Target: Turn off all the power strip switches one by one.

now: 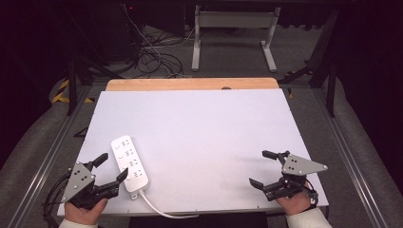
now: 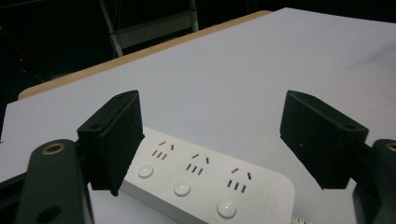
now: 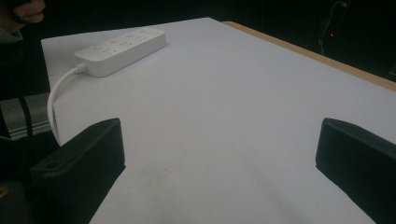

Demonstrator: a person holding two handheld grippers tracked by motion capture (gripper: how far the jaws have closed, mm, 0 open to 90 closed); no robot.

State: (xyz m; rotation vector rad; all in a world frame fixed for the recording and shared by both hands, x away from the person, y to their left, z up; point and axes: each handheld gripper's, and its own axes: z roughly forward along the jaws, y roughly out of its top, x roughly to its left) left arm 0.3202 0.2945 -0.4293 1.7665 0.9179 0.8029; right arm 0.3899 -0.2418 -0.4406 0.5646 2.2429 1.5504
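Observation:
A white power strip [image 1: 129,163] with several sockets and round buttons lies flat on the white table top [image 1: 199,137] near the front left. Its white cable [image 1: 164,211] runs off the front edge. My left gripper [image 1: 114,168] is open just left of the strip, one jaw over its near end. In the left gripper view the strip [image 2: 205,186] lies low between the wide-apart jaws, untouched. My right gripper [image 1: 261,168] is open at the front right with bare table between its jaws. From there the power strip [image 3: 122,48] lies far off at the upper left.
A wooden board edge [image 1: 190,84] runs along the back of the table. Behind it stand a white frame's legs [image 1: 197,47] and loose cables on the floor [image 1: 152,57]. Metal rails [image 1: 349,156] flank the table on both sides.

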